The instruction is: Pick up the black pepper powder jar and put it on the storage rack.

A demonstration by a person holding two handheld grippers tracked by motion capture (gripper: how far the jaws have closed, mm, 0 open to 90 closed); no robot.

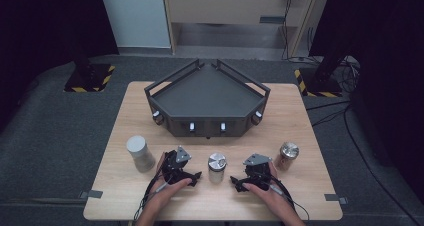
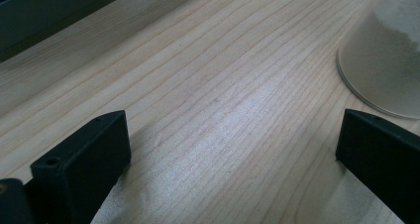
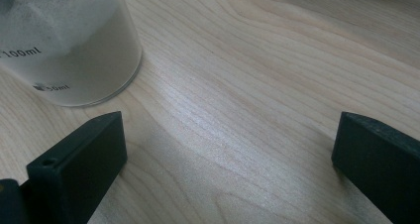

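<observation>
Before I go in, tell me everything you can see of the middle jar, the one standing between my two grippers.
The middle jar is a small clear cylinder with a shiny silver lid, standing upright on the wooden table. The right gripper view shows pale powder inside and printed volume marks on its wall. It sits between the left gripper and the right gripper, both open, and neither touches it. The lid is on.

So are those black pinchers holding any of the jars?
No. The left gripper and right gripper are both open and empty, flanking the clear powder-filled jar with a silver lid.
</observation>
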